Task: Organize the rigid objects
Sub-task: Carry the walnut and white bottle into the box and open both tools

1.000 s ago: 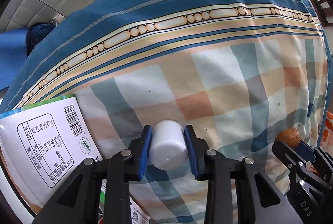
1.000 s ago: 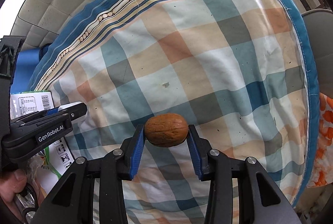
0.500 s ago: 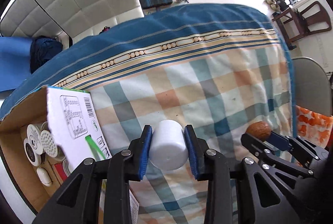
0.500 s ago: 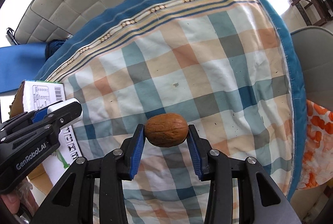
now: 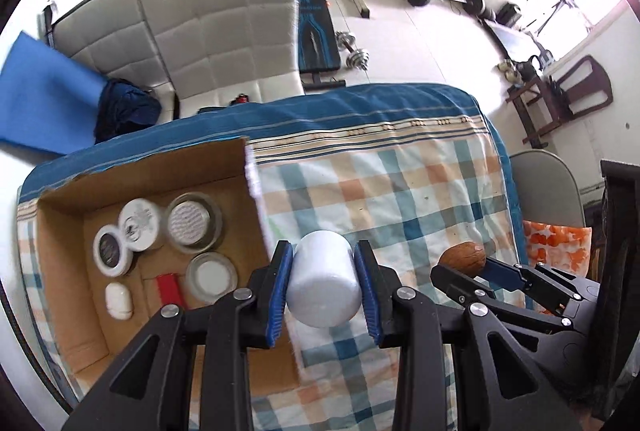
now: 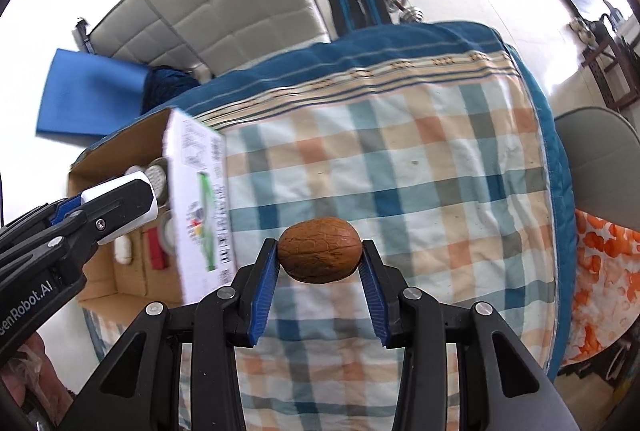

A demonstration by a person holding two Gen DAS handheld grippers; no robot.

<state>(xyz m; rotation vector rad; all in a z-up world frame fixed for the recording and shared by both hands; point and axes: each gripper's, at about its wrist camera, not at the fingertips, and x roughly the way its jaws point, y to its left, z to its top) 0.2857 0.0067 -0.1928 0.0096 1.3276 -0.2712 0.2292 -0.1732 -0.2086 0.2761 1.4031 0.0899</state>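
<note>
My left gripper is shut on a white plastic jar, held high above the checked tablecloth. My right gripper is shut on a brown walnut, also well above the cloth. In the left wrist view the walnut and right gripper show at the right. In the right wrist view the left gripper with the white jar hangs over the cardboard box. The open box at the table's left holds several round lidded jars, a small white case and a red piece.
The checked cloth covers a table with a blue border. A grey chair and an orange-patterned fabric lie to the right. Behind the table stand a white padded sofa, a blue mat, a weight bench and barbells.
Both grippers have risen well above the table with their loads still held. The view has widened, so the open box with its jars and the room behind have come into sight.
</note>
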